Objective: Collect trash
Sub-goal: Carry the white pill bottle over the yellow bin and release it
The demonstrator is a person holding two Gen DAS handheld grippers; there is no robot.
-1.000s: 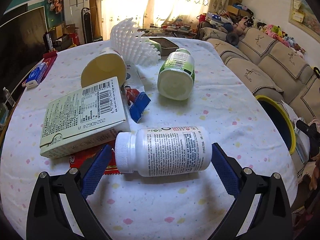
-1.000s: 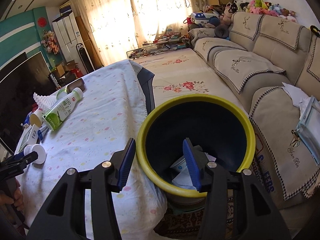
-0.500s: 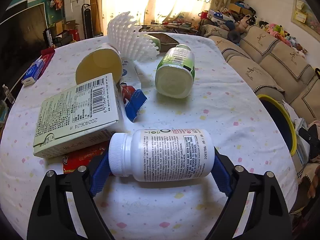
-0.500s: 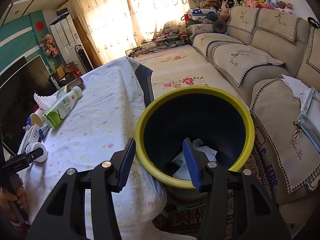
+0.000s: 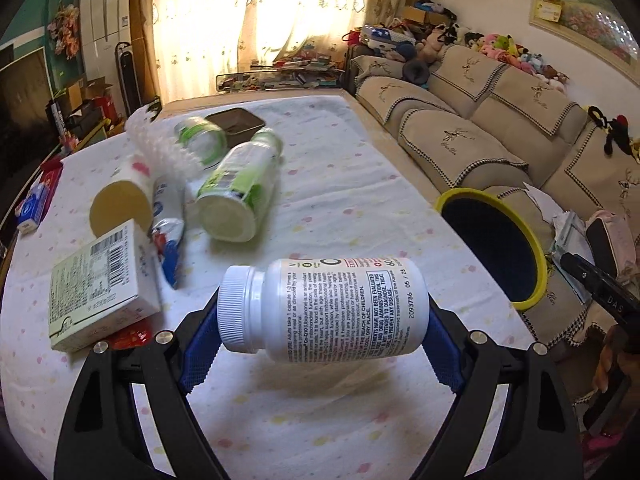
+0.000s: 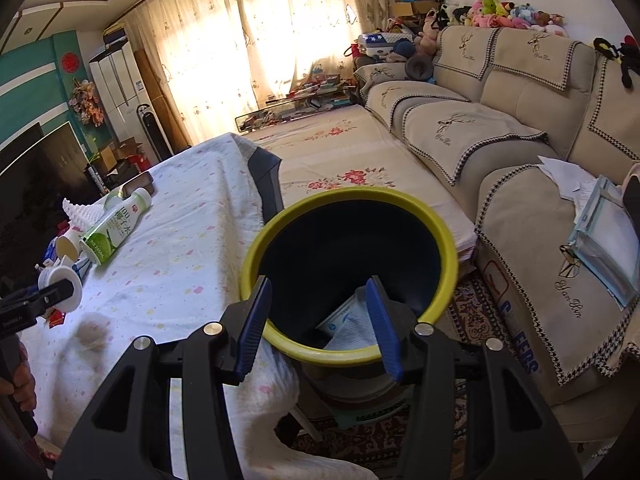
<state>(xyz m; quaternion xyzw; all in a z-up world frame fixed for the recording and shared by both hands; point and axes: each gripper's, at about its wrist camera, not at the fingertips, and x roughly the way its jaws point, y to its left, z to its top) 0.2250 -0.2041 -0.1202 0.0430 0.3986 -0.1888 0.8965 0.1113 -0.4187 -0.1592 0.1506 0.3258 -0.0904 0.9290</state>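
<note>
1. My left gripper (image 5: pixel 322 314) closed in over the last second and is now clamped end to end on the white pill bottle (image 5: pixel 324 310): one pad on the cap, one on the base.
2. A second ago that bottle lay on the tablecloth (image 5: pixel 360 200); now it's lifted clear, with its shadow underneath.
3. The view has swung toward the yellow-rimmed bin (image 5: pixel 496 252) beside the table.
4. My right gripper (image 6: pixel 320 324) hasn't changed: half apart, nothing in it, hovering over the bin's rim.
</note>
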